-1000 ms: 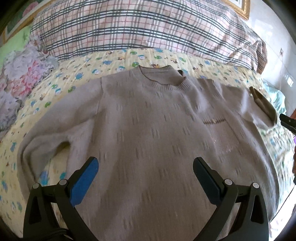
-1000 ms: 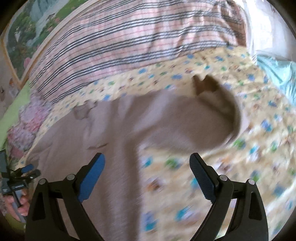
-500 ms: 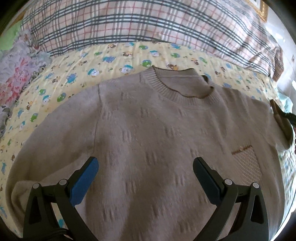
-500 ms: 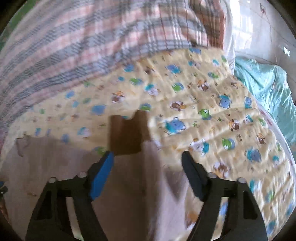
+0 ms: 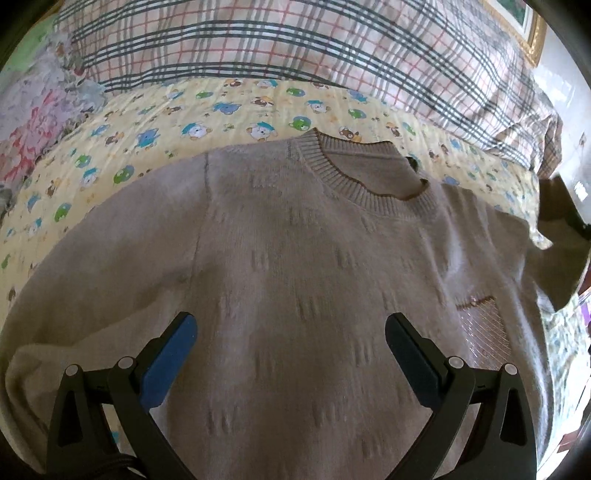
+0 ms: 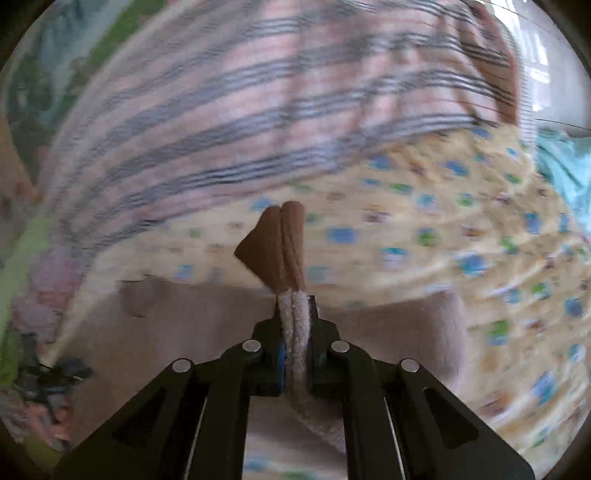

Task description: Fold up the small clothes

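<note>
A small beige knitted sweater [image 5: 295, 266] lies flat, front up, on a yellow cartoon-print bed sheet [image 5: 221, 114], with its ribbed collar [image 5: 365, 184] at the far side. My left gripper [image 5: 291, 343] is open and empty, hovering over the sweater's chest. My right gripper [image 6: 295, 314] is shut on the sweater's right sleeve near its brown cuff [image 6: 280, 251], which sticks out past the fingertips. The lifted sleeve and cuff also show at the right edge of the left wrist view [image 5: 557, 236].
A plaid pillow [image 5: 295, 40] lies along the head of the bed. Floral bedding [image 5: 29, 122] sits at the left. A teal cloth [image 6: 565, 162] lies at the bed's right side. A gold picture frame [image 5: 532, 33] hangs at the upper right.
My right gripper moved onto the sleeve end and closed on it beside the brown cuff, then lifted it. My left gripper moved closer over the sweater's chest and stayed open.
</note>
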A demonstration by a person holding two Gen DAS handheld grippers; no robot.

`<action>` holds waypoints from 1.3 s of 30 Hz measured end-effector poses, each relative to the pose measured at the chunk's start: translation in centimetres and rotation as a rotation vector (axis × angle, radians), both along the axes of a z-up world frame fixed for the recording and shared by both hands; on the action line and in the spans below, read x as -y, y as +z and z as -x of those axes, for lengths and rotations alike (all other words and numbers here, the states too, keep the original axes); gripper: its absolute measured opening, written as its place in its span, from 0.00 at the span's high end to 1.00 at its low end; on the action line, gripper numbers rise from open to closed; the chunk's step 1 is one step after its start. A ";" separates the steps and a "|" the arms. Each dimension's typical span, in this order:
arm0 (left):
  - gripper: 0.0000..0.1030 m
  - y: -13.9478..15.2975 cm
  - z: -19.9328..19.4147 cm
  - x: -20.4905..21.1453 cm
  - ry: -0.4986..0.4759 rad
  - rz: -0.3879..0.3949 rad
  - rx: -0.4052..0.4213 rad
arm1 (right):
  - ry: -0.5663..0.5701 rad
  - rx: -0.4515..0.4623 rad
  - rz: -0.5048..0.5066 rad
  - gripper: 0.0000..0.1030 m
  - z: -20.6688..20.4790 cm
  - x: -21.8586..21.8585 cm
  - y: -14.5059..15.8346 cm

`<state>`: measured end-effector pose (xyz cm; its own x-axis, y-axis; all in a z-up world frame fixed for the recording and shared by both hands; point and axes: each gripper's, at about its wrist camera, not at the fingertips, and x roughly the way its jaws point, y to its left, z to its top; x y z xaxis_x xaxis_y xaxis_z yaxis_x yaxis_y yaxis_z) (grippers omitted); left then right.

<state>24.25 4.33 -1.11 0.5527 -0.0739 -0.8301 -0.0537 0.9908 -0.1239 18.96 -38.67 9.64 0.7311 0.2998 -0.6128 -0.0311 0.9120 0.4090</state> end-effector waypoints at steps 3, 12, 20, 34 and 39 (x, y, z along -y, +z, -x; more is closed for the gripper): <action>0.01 0.3 1.5 -0.5 0.005 0.033 0.009 | 0.062 0.054 -0.084 0.92 0.2 -5.6 0.5; 0.01 0.9 5.0 -4.1 0.022 0.126 0.019 | 0.354 -0.057 -0.195 0.92 -2.2 -24.8 -4.7; 0.01 0.5 4.6 -3.6 -0.018 0.217 -0.009 | 0.431 -0.158 -0.267 0.62 -2.0 -27.7 -8.0; 0.95 -2.3 -1.7 3.3 -0.091 0.201 -0.072 | 0.142 -0.012 -0.276 0.51 4.9 -14.2 -4.3; 0.94 2.8 1.1 1.3 -0.033 0.134 0.124 | -0.064 -0.017 -0.244 0.51 6.1 -7.9 -4.2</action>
<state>23.19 3.03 1.67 0.6456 -0.1991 -0.7373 0.0024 0.9660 -0.2587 12.85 -30.77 5.47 0.7436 0.3944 -0.5399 0.0317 0.7858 0.6177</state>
